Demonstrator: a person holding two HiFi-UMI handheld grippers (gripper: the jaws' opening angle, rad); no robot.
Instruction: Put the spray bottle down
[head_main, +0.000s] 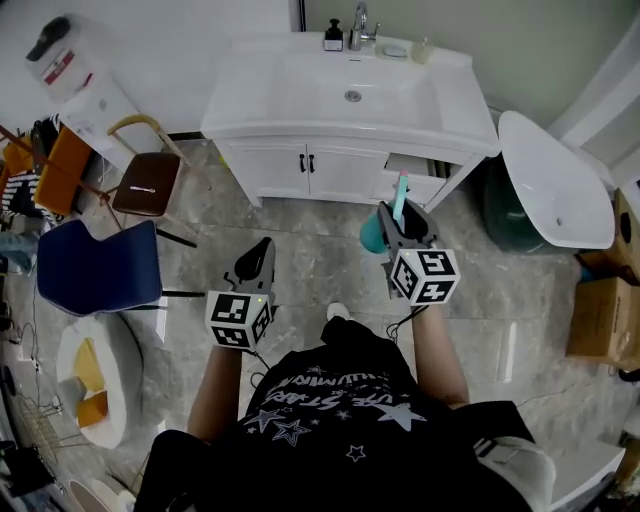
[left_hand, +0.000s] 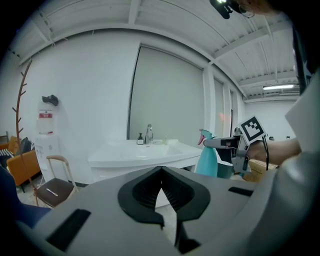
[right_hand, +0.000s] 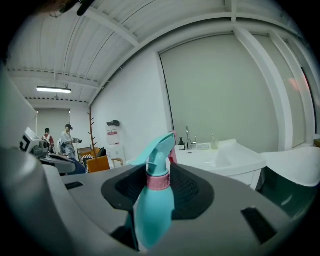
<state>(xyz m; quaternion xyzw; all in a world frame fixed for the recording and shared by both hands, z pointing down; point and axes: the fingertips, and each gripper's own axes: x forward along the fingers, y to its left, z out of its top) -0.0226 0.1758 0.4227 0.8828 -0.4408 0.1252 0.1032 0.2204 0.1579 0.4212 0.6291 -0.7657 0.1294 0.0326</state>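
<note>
**Head view, looking steeply down.** The person stands on a grey tiled floor (head_main: 320, 275) facing a white vanity (head_main: 300, 160), with a gripper in each hand

**Right gripper** (head_main: 398, 215): the jaws are clamped on the spray bottle (head_main: 374, 236), which is teal with a pink collar. In the right gripper view the pads press on its body just below the collar. The bottle stands upright and its trigger head rises above the jaws. It is held in the air over the floor, near the right end of the vanity's cabinet, and touches nothing but the jaws

**Left gripper** (head_main: 262, 252): the left gripper view shows the jaws together at the tips with nothing between them. The gripper hangs over the floor, well apart from the right gripper, and points towards the vanity doors

**On the vanity top:** a basin (head_main: 352, 90), a faucet (head_main: 360, 20) and a dark soap dispenser (head_main: 333, 37) just left of the faucet

**Left of the vanity:** a brown chair (head_main: 146, 184) and, nearer the person, a blue chair (head_main: 98, 268)

**Right of the vanity:** a white tub (head_main: 555, 180) and, further right, a cardboard box (head_main: 603, 318)

**Right gripper view, far background:** two people (right_hand: 66, 137) stand near an orange seat (right_hand: 97, 164)
</note>
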